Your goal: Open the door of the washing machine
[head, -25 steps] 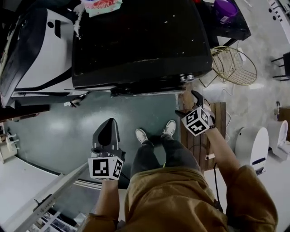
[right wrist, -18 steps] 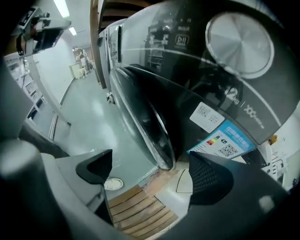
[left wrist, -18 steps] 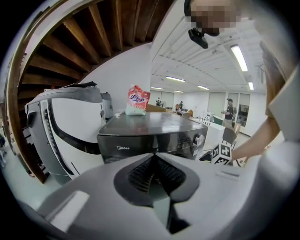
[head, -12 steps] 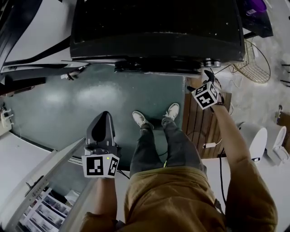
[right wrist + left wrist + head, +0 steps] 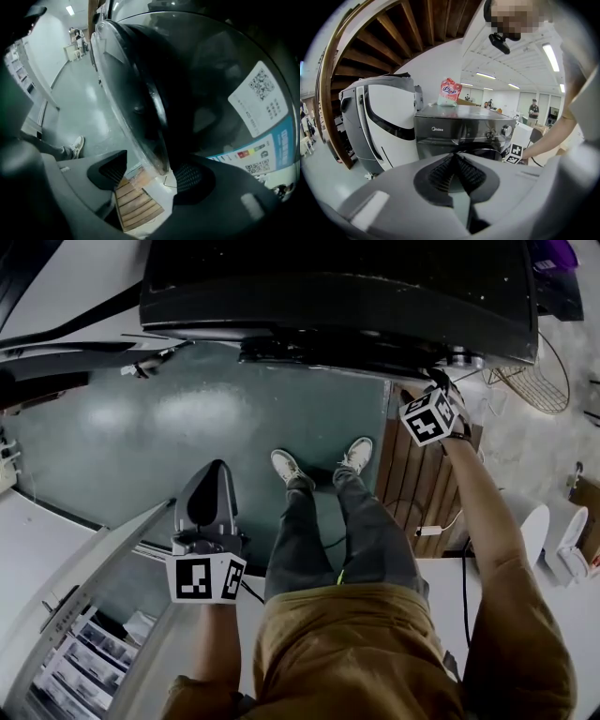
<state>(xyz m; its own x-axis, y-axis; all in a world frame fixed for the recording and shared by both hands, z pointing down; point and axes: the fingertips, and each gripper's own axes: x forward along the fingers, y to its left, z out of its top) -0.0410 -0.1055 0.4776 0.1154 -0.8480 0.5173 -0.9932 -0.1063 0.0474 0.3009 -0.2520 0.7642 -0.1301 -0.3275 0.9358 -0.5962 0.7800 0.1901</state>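
The black washing machine (image 5: 328, 287) stands in front of me, and its front also shows in the left gripper view (image 5: 459, 133). My right gripper (image 5: 439, 381) is at the machine's right front and points steeply down. In the right gripper view the dark round glass door (image 5: 136, 84) fills the frame. The door's rim (image 5: 159, 154) runs between the jaws of the right gripper (image 5: 154, 176), close to the right pad. The jaws are closing and the left pad still stands apart from the rim. My left gripper (image 5: 214, 470) hangs shut and empty over the green floor, far from the machine.
A white machine (image 5: 379, 122) stands left of the washer and a pink bag (image 5: 449, 91) lies on top of it. A wire basket (image 5: 553, 371) and wooden slats (image 5: 422, 484) are at the right. My shoes (image 5: 286, 468) are on the floor. Shelving (image 5: 75, 643) is at lower left.
My right gripper has moved up the picture to the machine's right front corner. The left gripper has stayed low over the floor. The view has closed in on the machine.
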